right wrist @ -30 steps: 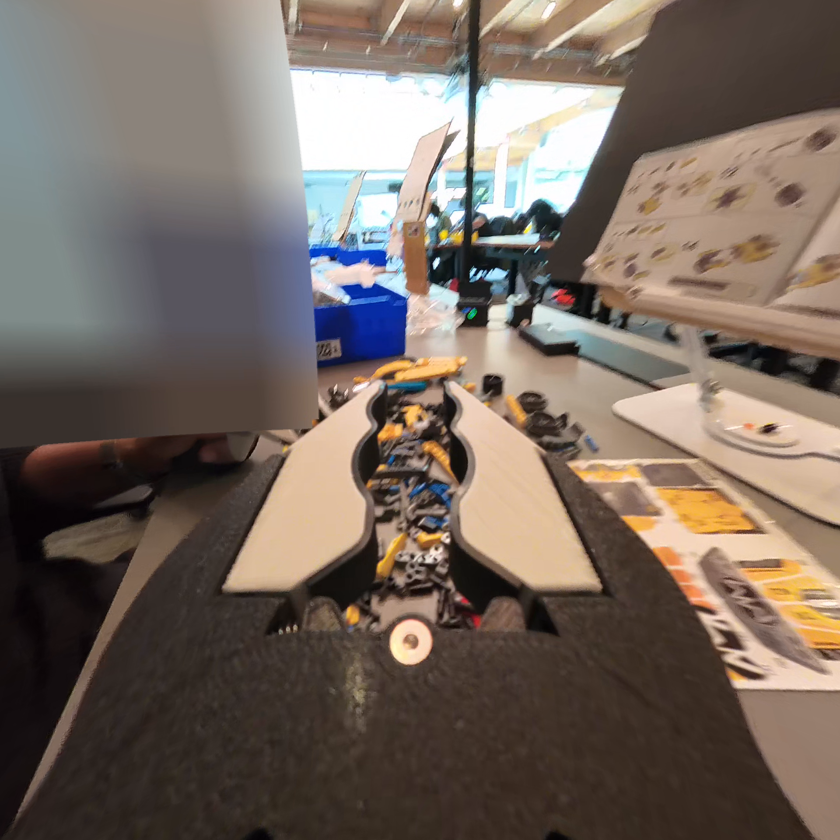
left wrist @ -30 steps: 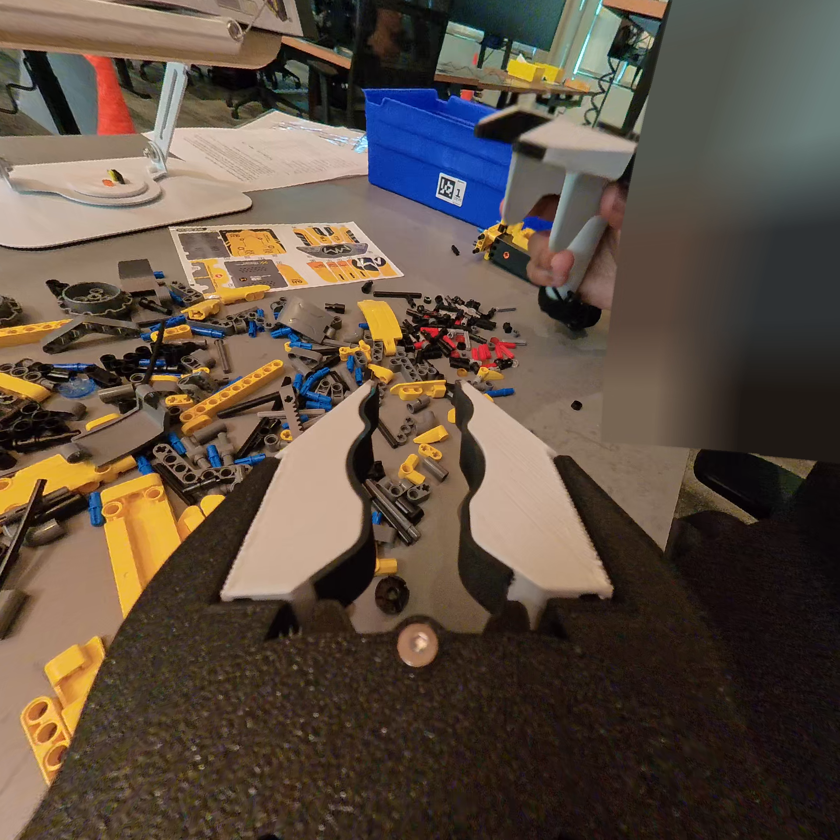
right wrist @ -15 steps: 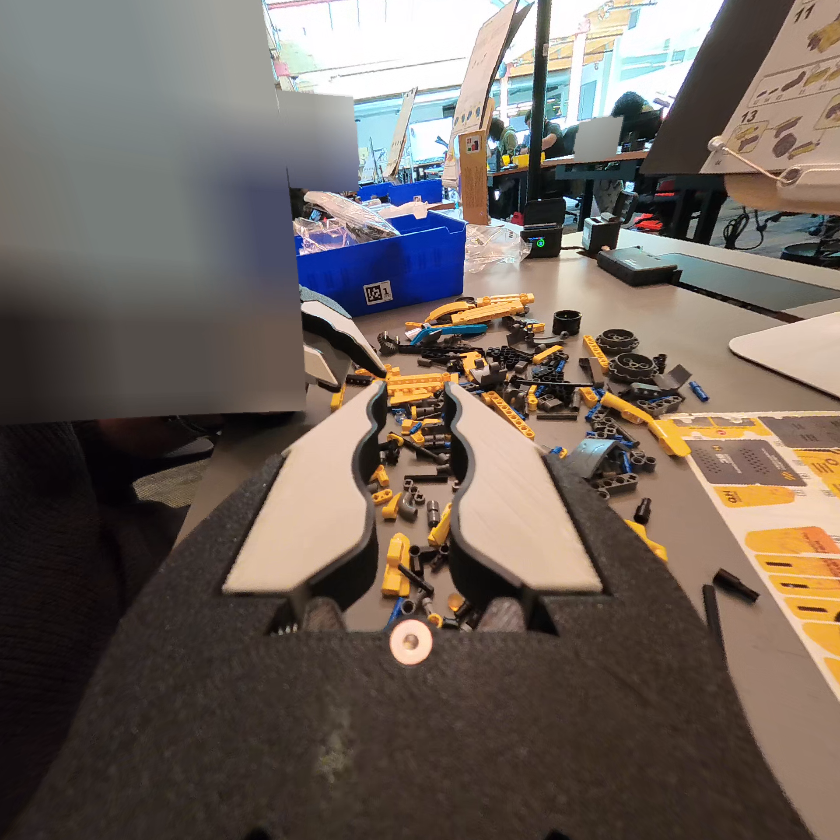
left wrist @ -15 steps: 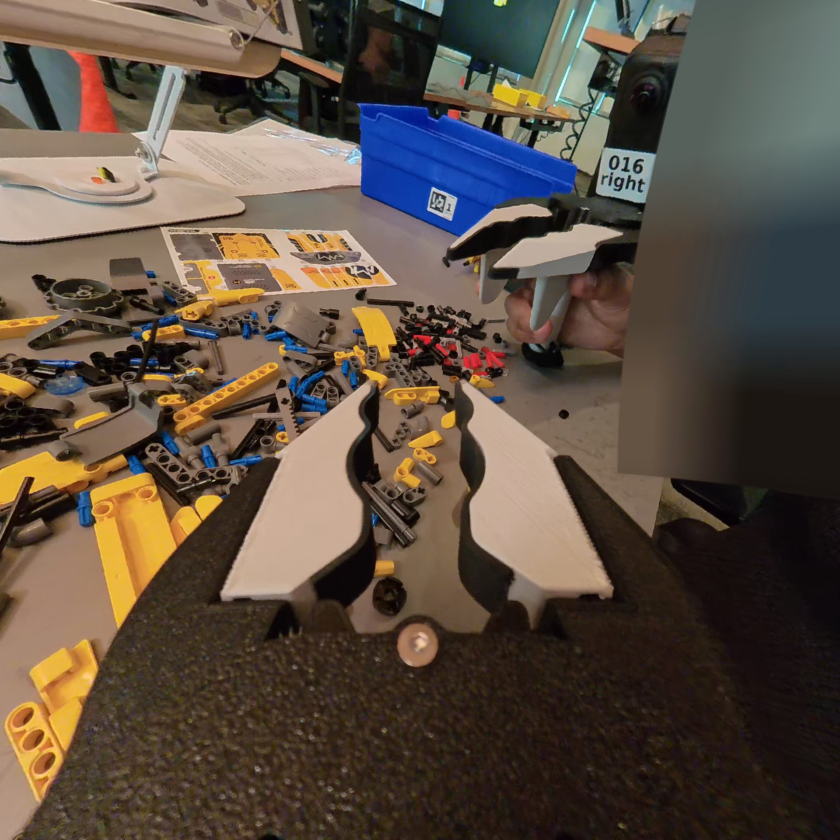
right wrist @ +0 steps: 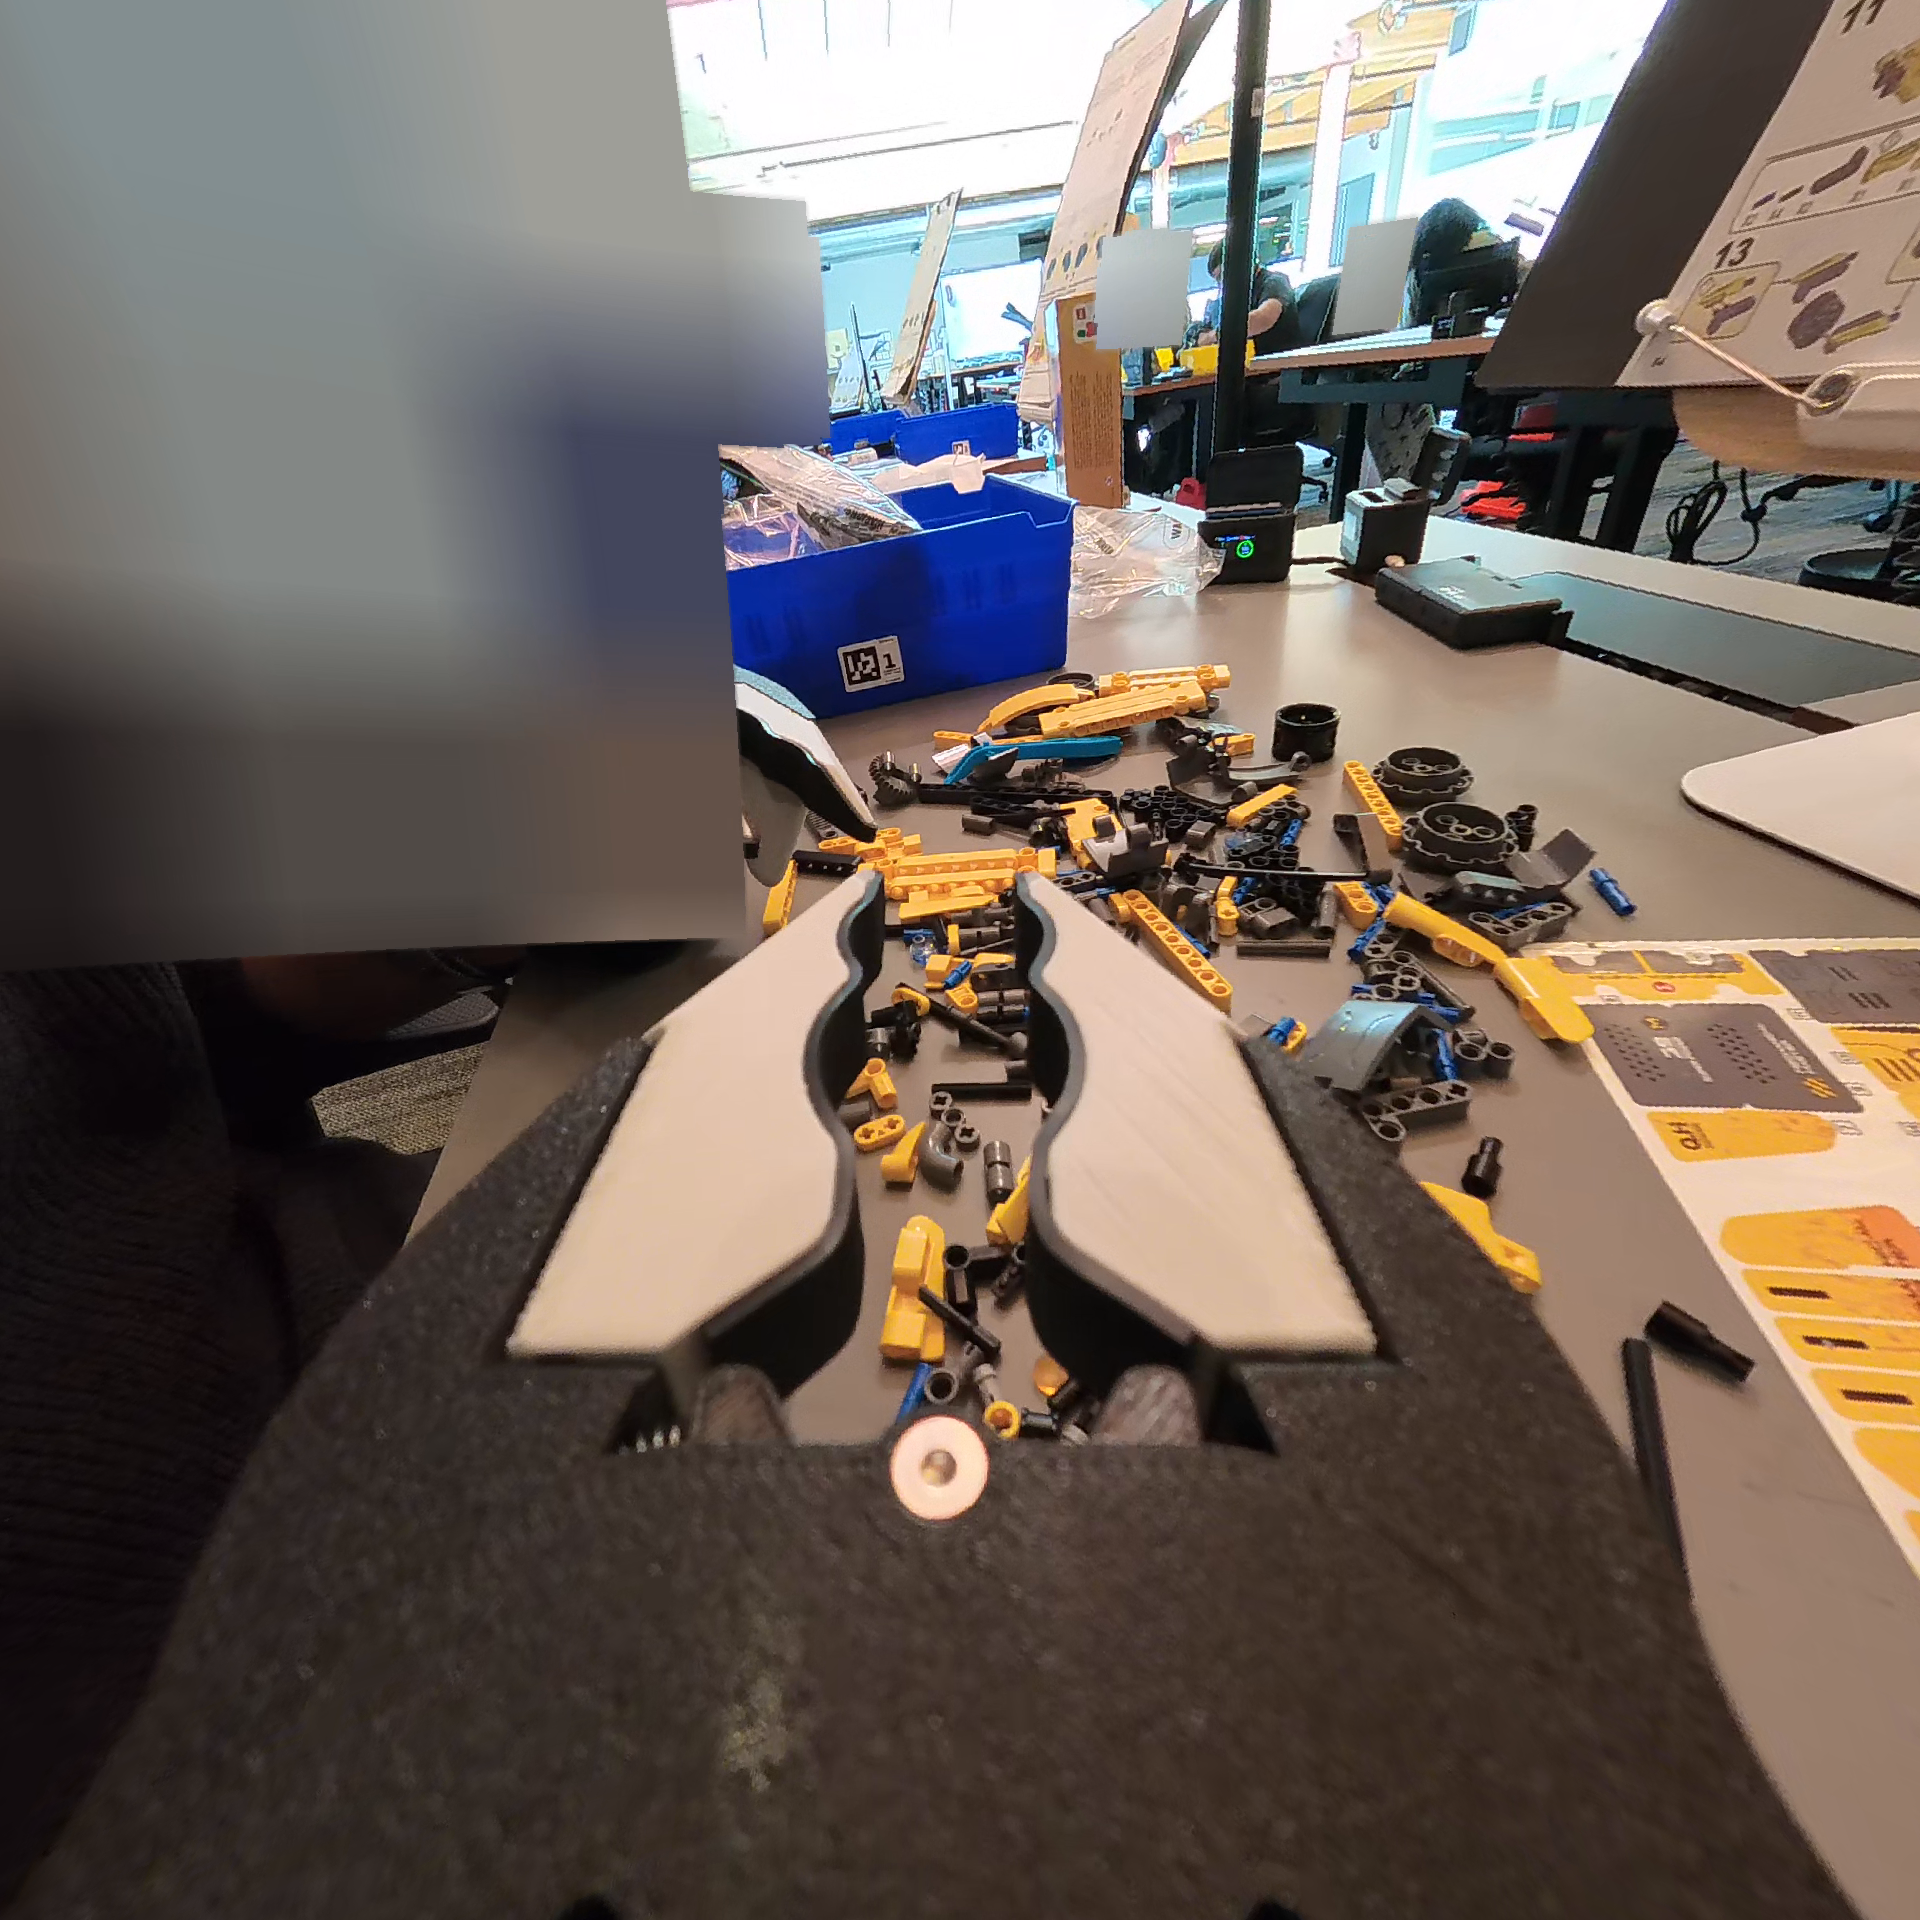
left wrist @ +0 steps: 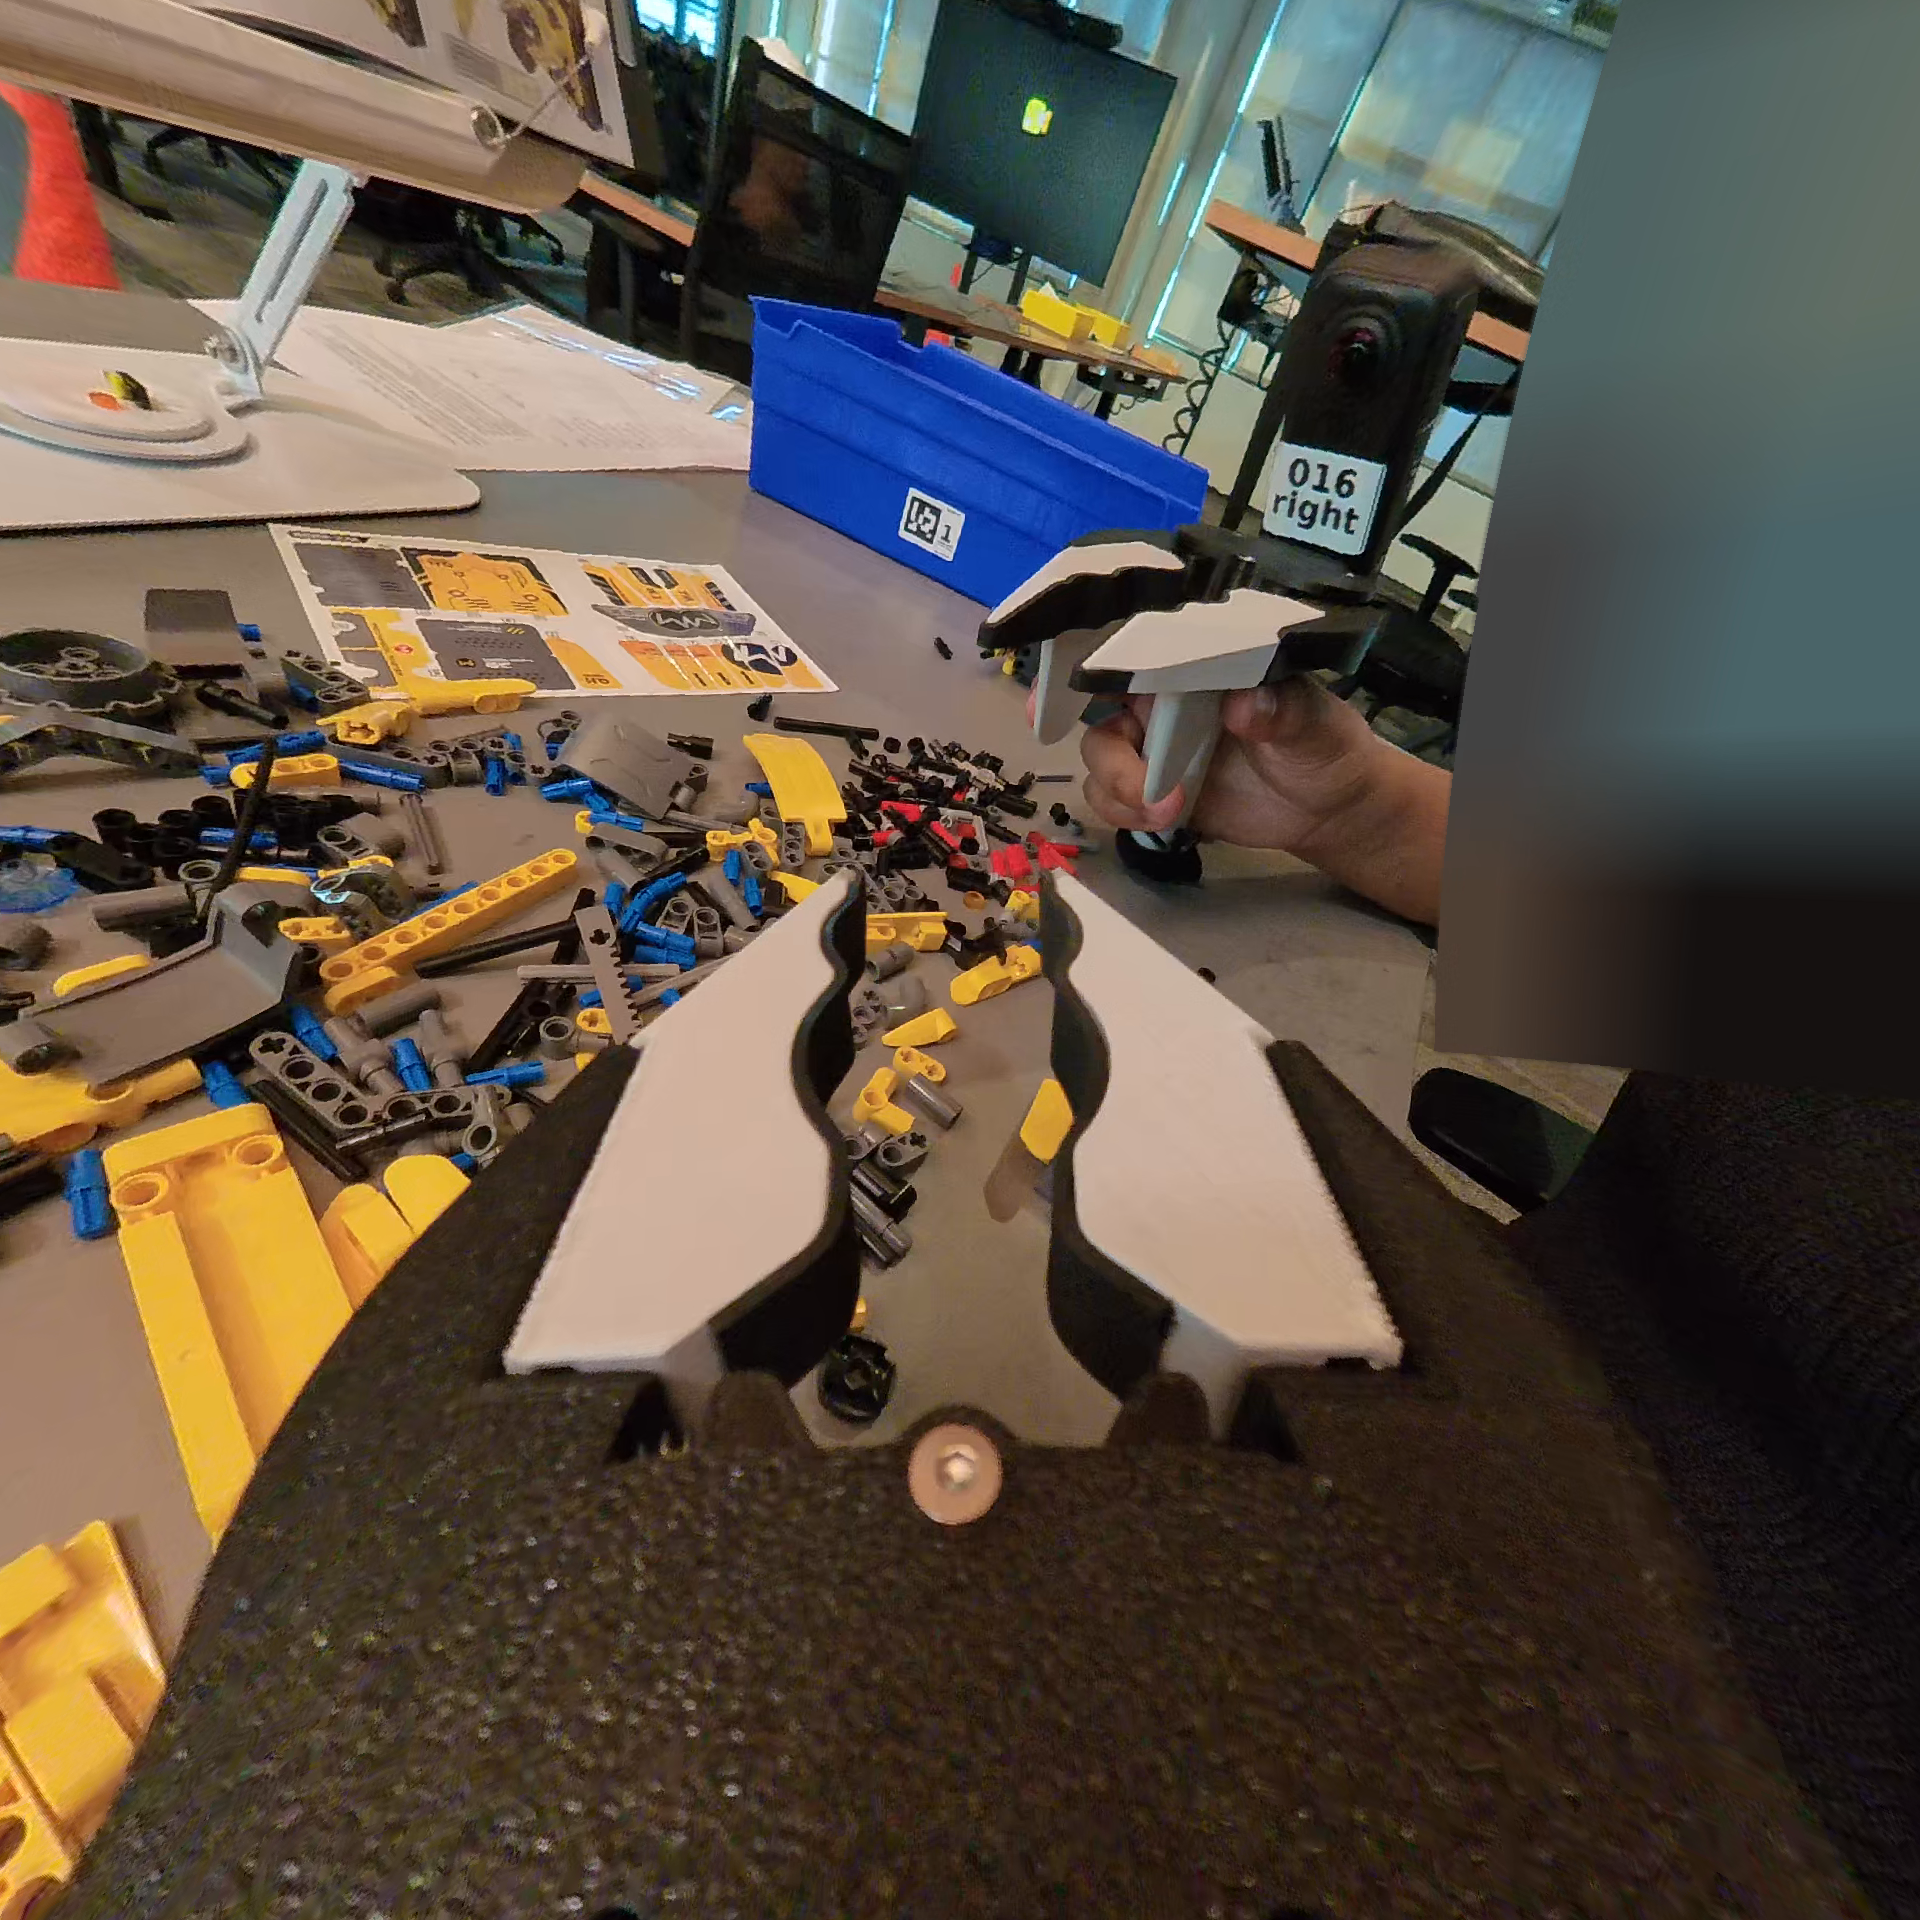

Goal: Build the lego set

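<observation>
Here, the left gripper (left wrist: 951, 904) hangs above scattered building parts (left wrist: 665, 935) on a grey table (left wrist: 1299, 997), fingers parted, gripping nothing. The right gripper (right wrist: 948, 891) likewise gapes empty over the pile. A long yellow beam (left wrist: 447, 928) lies flat, slanting toward the blue bin (left wrist: 966, 457). Office desks behind.

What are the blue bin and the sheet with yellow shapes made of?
The blue bin looks like moulded plastic: uniform colour, soft sheen, ribbed walls. The sheet looks like thin glossy paper, probably stickers, lying flat on the table; I can't be sure.
</observation>
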Demonstrator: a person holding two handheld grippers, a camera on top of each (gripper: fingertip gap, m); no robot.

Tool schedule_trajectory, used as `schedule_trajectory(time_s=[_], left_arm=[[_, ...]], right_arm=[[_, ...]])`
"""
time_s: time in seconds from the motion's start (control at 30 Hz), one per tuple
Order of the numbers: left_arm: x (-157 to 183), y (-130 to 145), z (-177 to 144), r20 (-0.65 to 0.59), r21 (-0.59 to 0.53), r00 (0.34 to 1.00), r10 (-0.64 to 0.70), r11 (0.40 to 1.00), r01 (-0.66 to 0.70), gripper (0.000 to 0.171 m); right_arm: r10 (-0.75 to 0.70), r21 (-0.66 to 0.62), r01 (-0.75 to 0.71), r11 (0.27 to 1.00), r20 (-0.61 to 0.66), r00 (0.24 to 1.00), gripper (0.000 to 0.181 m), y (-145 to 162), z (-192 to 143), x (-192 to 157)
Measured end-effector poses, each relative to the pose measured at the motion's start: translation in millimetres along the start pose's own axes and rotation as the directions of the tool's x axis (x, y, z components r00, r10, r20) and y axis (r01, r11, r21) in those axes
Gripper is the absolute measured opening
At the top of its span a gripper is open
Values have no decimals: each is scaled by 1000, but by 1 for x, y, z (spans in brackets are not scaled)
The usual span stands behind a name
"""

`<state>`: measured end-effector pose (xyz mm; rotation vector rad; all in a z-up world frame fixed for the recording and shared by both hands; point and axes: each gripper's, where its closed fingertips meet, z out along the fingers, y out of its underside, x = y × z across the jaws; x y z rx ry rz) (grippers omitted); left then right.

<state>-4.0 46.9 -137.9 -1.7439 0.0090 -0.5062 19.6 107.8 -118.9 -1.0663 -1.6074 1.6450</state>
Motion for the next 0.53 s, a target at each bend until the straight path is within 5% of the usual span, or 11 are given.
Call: schedule_trajectory(time_s=[0.23, 0.53], left_arm=[[18, -6, -2, -171, 47, 982, -77, 995, 86, 33], [19, -8, -4, -173, 63, 982, -74, 994, 86, 33]], right_arm=[[-2, -5, 2, 1000, -5, 1000, 24, 2, 0, 2], [-65, 10, 66, 998, -45, 997, 24, -5, -4, 6]])
